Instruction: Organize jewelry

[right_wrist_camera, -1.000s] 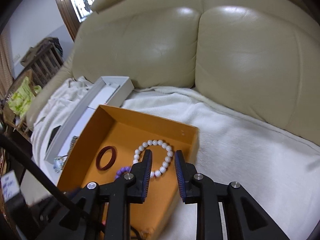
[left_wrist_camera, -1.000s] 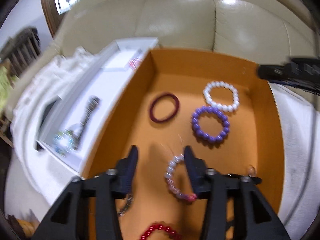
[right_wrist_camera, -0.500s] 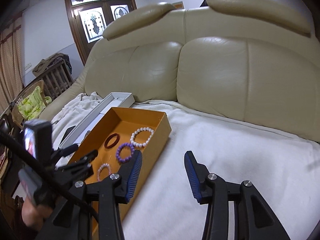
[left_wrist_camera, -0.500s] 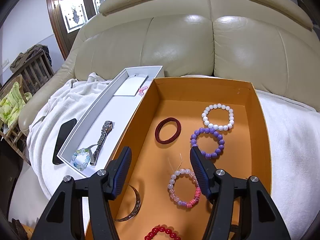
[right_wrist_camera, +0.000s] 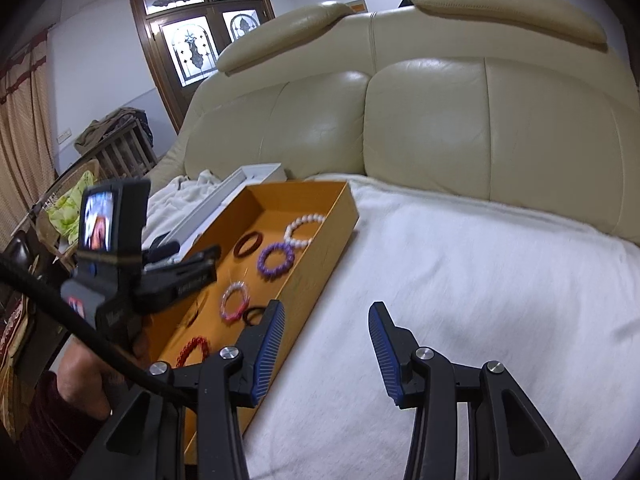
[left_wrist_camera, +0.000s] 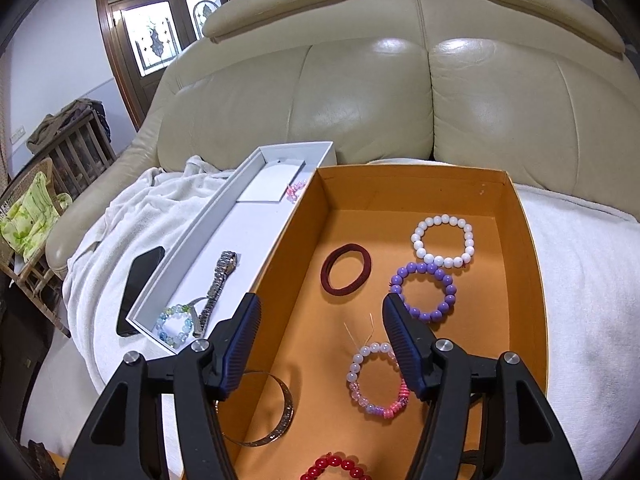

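Here the left hand-held gripper (left_wrist_camera: 322, 344) is opening its jaws over the orange box (left_wrist_camera: 524, 248) at lower centre, nothing between them; bracelets are lying inside. The right hand-held gripper (right_wrist_camera: 326, 344) is hanging open above the white blanket (right_wrist_camera: 460, 280). Beyond, a cream sofa (left_wrist_camera: 360, 92) is filling the frame, a wooden door (left_wrist_camera: 160, 28) upper left.

Red bead bracelet (left_wrist_camera: 334, 469) cut off by bottom edge; black loop (right_wrist_camera: 253, 315) perhaps hair tie.
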The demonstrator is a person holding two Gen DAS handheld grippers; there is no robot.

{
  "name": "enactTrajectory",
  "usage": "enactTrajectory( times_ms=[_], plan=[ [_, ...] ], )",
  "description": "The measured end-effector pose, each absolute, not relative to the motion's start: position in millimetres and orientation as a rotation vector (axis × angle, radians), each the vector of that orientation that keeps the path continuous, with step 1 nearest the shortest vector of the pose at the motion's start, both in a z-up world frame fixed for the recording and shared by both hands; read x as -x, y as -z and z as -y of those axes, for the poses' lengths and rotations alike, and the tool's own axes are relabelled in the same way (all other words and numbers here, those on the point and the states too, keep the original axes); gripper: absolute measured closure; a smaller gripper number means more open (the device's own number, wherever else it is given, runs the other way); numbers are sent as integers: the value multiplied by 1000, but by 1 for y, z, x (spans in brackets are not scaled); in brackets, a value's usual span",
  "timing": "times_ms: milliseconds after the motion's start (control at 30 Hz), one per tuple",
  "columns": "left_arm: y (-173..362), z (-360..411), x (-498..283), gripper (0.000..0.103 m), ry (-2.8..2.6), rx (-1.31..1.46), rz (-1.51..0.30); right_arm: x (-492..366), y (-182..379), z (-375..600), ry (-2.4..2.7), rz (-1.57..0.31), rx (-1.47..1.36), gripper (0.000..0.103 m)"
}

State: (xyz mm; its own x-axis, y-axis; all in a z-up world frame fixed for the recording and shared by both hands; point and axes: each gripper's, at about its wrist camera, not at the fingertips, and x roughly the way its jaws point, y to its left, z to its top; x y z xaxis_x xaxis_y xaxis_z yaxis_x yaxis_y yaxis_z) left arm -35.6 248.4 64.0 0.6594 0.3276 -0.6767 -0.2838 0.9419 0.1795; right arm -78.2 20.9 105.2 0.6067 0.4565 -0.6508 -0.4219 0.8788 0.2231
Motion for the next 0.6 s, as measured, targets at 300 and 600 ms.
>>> enactTrajectory(
  times_ms=[300, 600],
  plan=[
    [-78, -241, 59, 24, -330, -46, -720, 79, -88, -34, -550, -760, 7, 55],
    [-86, -234, 110, 24, -448, -23, -711, 91, -97, -38, -600, -714, 0, 55]
  ],
)
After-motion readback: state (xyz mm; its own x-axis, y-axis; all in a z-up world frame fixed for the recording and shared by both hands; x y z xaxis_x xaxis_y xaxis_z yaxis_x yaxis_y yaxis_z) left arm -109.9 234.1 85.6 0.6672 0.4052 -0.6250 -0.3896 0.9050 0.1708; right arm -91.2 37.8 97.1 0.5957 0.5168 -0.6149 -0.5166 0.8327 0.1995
